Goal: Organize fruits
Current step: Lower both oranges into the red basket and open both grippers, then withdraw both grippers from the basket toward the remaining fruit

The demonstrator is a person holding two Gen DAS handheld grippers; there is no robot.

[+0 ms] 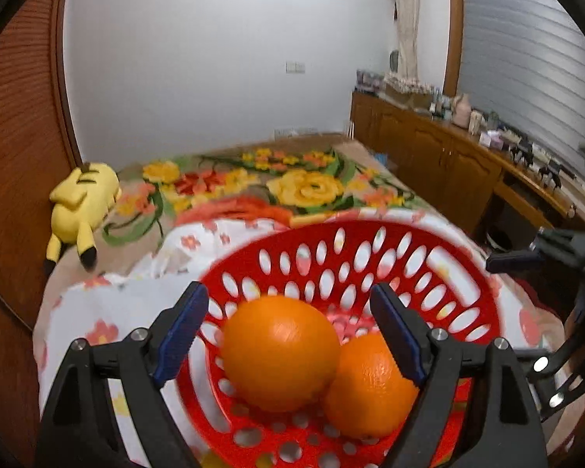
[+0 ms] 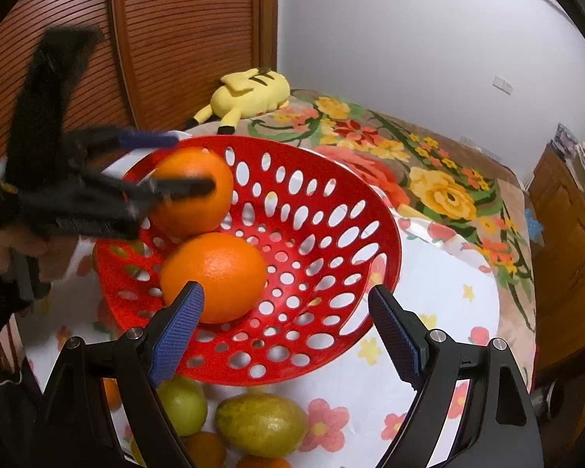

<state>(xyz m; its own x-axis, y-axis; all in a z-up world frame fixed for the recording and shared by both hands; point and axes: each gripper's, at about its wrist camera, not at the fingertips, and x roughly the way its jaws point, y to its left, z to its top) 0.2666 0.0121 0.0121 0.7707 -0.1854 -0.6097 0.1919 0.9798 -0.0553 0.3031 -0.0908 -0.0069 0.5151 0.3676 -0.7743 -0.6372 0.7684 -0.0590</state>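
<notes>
Two oranges sit inside the red basket with holes, which rests on a flowery white cloth on the bed. One orange is on the far left side of the basket, and the other orange lies nearer, touching it. The left tool has its blue fingers spread on either side of the far orange; whether they touch it I cannot tell, it looks blurry. The right tool hangs over the near rim, spread wide and holding nothing. Near the basket, on the cloth, lie a green fruit, a lime-colored one and more oranges. A yellow plush toy lies far back on the bed.
</notes>
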